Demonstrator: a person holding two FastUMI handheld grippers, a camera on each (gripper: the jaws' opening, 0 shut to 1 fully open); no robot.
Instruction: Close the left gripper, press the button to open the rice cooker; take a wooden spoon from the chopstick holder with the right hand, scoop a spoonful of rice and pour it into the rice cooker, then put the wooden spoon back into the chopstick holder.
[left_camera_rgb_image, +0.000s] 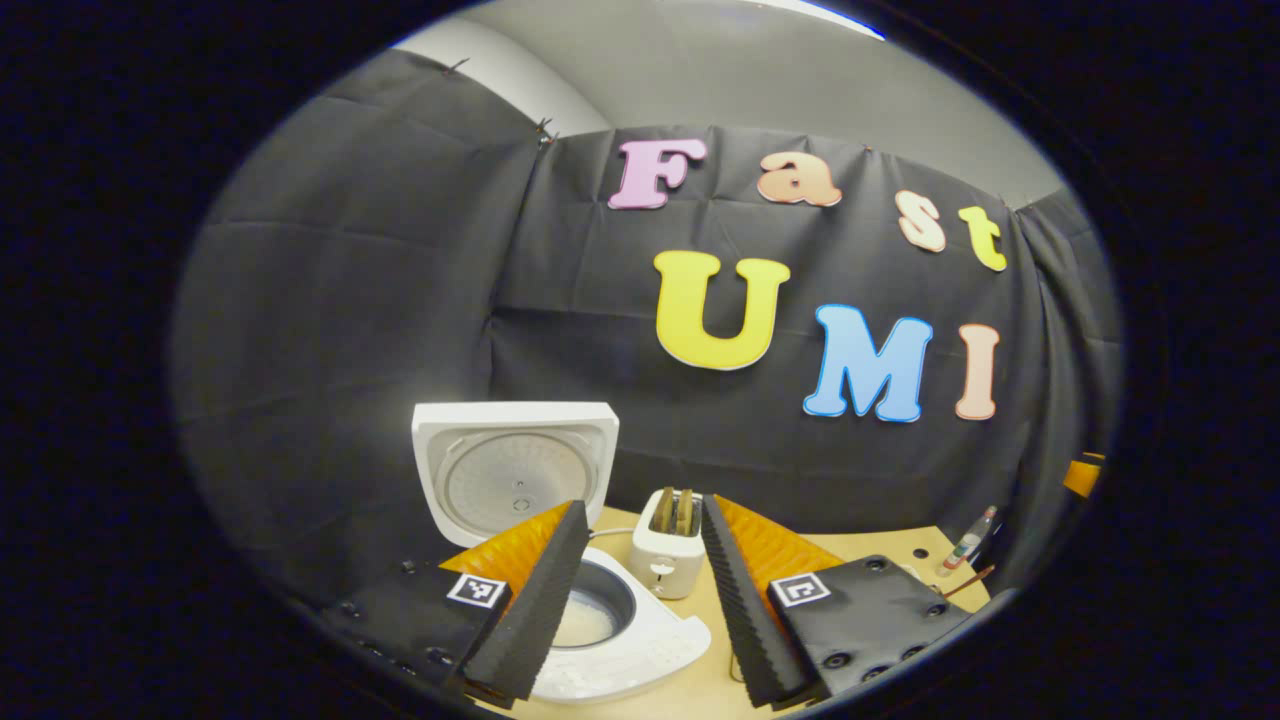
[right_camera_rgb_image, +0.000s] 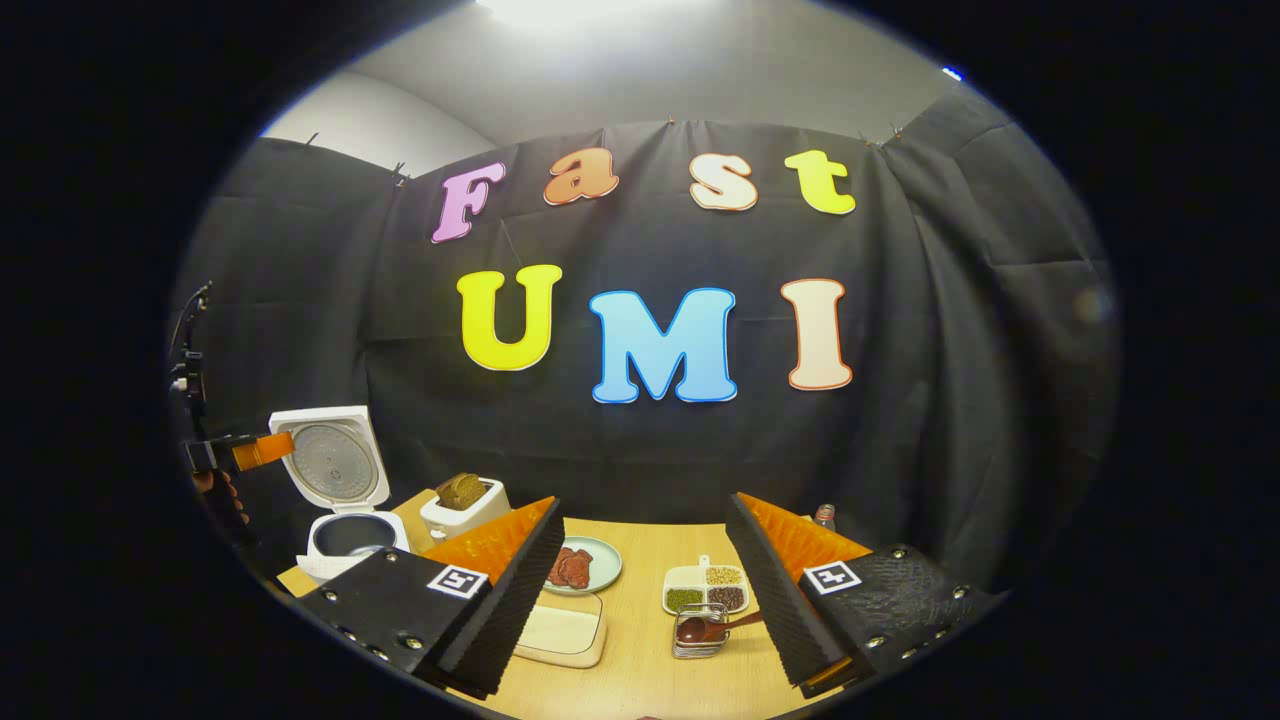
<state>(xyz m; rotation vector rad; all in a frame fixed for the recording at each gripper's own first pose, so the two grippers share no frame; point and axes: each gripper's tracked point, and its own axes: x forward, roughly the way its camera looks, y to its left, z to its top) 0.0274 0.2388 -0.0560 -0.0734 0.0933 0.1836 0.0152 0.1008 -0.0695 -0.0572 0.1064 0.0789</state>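
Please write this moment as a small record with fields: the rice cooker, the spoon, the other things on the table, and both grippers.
rice cooker: lid up, white rice in the pot
wooden spoon: lying in the chopstick holder, not gripped
toaster: behind the cooker, bread in its slots
plate: holds red slices
divided dish: holds grains and beans
left gripper: open, holds nothing, above the cooker
right gripper: open, holds nothing, above the table

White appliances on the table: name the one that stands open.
The rice cooker: its lid stands raised upright behind it. The toaster beside it has only slots holding bread.
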